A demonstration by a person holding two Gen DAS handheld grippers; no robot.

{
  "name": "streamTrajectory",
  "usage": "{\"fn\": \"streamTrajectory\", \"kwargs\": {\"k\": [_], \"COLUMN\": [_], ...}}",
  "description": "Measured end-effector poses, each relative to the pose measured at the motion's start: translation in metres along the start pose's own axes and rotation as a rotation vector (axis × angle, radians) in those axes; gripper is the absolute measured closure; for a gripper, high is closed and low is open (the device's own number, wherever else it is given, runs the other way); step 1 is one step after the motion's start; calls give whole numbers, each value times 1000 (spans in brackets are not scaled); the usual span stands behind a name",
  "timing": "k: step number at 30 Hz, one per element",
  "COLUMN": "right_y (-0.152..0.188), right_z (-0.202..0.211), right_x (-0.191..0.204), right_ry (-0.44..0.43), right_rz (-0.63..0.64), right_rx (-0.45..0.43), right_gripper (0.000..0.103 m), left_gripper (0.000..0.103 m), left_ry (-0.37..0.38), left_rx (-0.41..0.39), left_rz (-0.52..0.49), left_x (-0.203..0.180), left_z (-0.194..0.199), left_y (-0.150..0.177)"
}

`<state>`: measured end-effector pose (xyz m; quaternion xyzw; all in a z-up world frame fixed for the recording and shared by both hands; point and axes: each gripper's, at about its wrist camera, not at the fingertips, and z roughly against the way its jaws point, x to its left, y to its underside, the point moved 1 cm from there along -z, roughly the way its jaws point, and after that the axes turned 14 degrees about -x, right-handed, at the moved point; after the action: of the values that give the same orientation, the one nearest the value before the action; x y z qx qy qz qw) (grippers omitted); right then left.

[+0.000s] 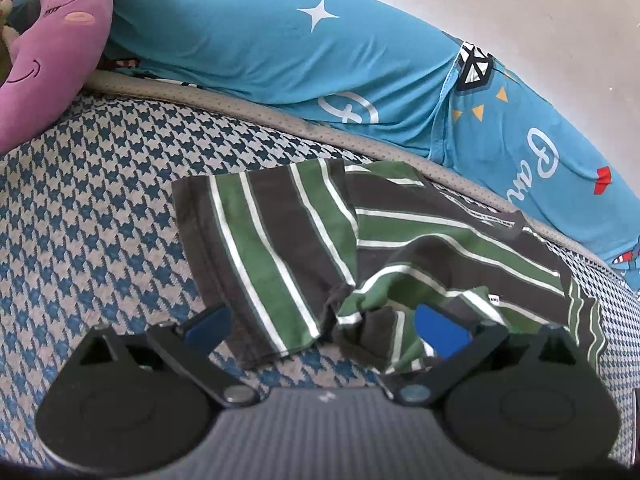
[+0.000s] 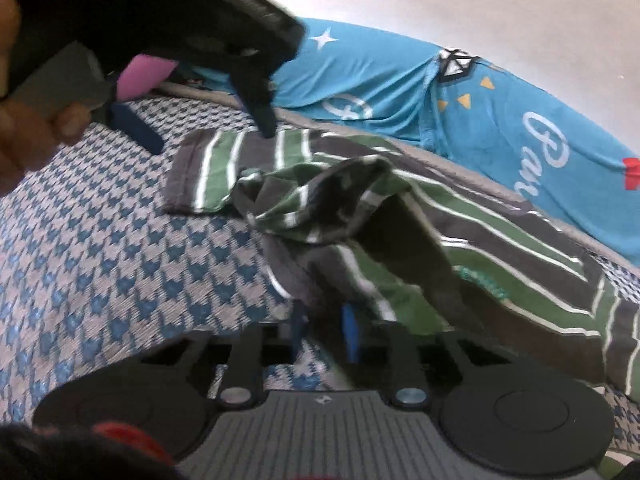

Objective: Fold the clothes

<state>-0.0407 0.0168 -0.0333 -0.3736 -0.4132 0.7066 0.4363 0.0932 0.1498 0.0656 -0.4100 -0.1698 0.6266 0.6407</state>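
On the houndstooth bedspread, striped shirt lies lengthwise rightward.

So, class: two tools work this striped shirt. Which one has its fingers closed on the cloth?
The right tool: its blue fingers pinch a lifted fold of the striped shirt. The left tool is spread wide.

A bed with a blue-and-grey houndstooth cover stands against a plain white wall; a blue printed pillow and purple cushion lie along it.
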Motion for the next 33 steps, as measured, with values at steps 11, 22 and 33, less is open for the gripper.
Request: {"fn": "streamTrajectory", "kwargs": {"k": [11,22,33], "right_y": [-33,-31,-22], "right_z": [49,124,139], "right_x": [-33,-7,1], "right_ry": [-159,-477,-405], "right_rz": [-258,-89,-137], "right_rx": [-89,-67,-97], "right_gripper": [100,99,91], "left_gripper": [1,1,1], "left_ry": [47,136,88], "left_rx": [-14,-23,-27], "left_rz": [-4,-46,54], "left_x": [-1,6,36], "left_z": [15,71,93], "left_y": [-1,40,60]}}
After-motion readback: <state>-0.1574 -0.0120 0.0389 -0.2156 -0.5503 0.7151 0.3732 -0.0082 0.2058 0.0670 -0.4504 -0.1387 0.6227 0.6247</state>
